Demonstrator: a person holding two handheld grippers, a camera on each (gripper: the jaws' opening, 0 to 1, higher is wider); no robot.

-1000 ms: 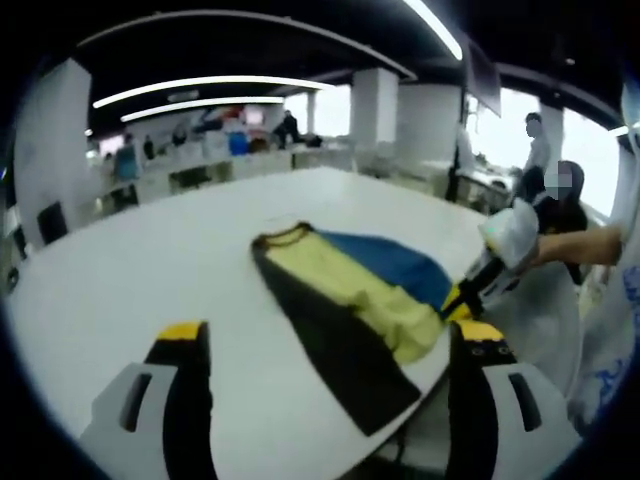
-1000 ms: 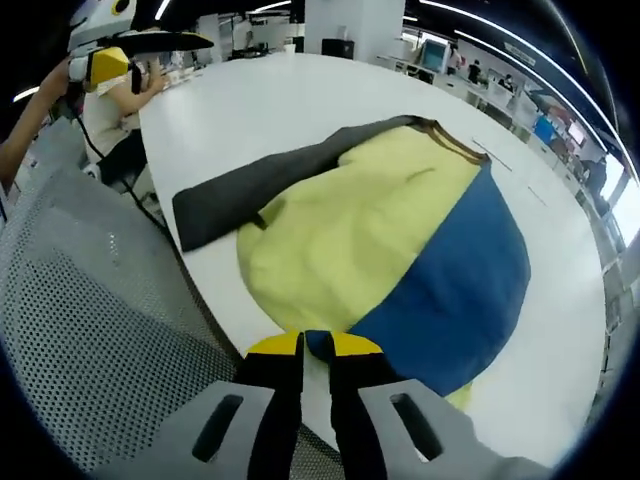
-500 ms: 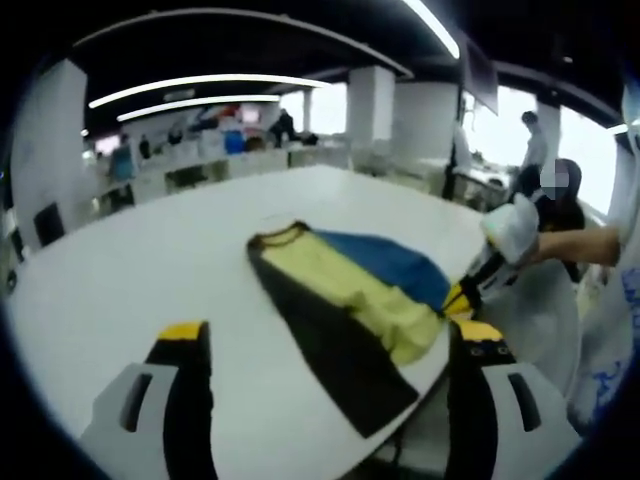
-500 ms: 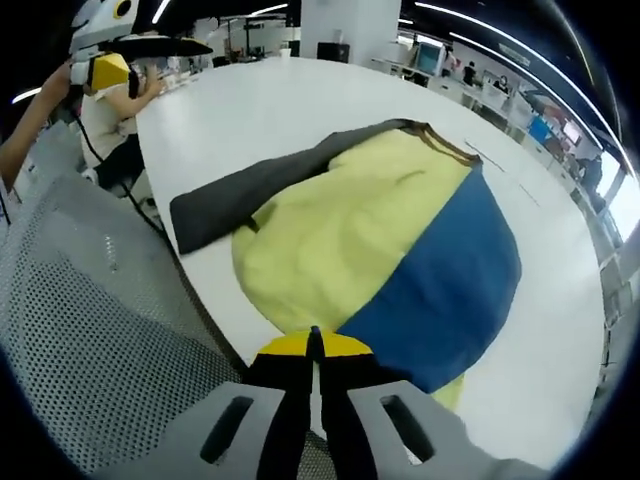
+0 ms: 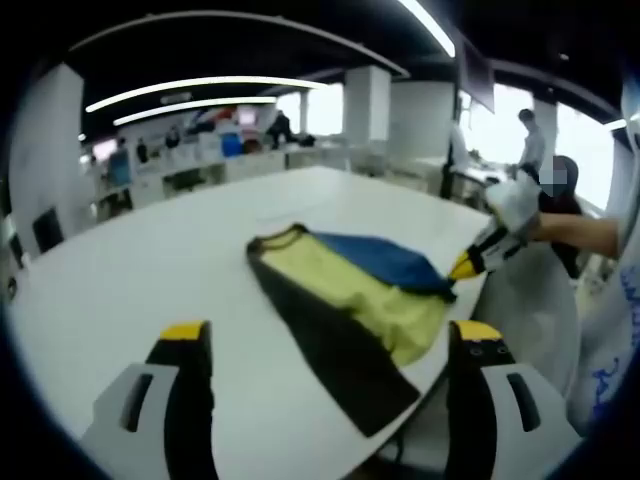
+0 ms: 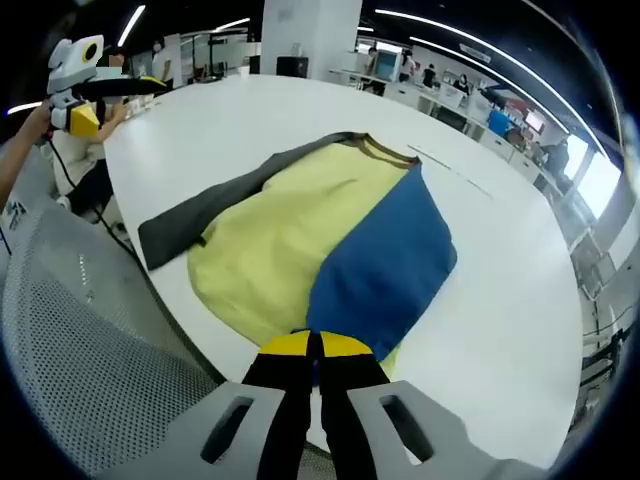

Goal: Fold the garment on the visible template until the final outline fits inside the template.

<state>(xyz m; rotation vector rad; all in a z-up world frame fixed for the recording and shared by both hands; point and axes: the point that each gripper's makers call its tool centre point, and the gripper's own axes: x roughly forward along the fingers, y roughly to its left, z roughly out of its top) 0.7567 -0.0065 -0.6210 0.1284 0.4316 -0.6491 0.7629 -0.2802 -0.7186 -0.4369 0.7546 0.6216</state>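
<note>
A garment (image 5: pixel 350 290) in yellow, blue and dark grey lies on the white table (image 5: pixel 150 260) near its front edge. In the right gripper view its yellow body (image 6: pixel 290 230) is in the middle, the blue panel (image 6: pixel 385 260) to the right, and a dark sleeve (image 6: pixel 190 225) stretches left. My right gripper (image 6: pixel 318 345) is shut on the garment's hem, where blue meets yellow, and holds it lifted; it also appears as the right gripper (image 5: pixel 468 262) in the left gripper view. My left gripper (image 5: pixel 330 338) is open, held above the table short of the garment, also seen as the left gripper (image 6: pixel 75 105).
A grey mesh chair (image 6: pixel 90 360) stands against the table's near edge. A thin line (image 6: pixel 450 168) runs on the table beyond the collar. A person (image 5: pixel 535 140) stands at the far right, with desks and columns behind.
My right gripper has raised the hem and carried it toward the collar, so the blue panel now bunches and looks narrower. The left gripper has stayed open and still.
</note>
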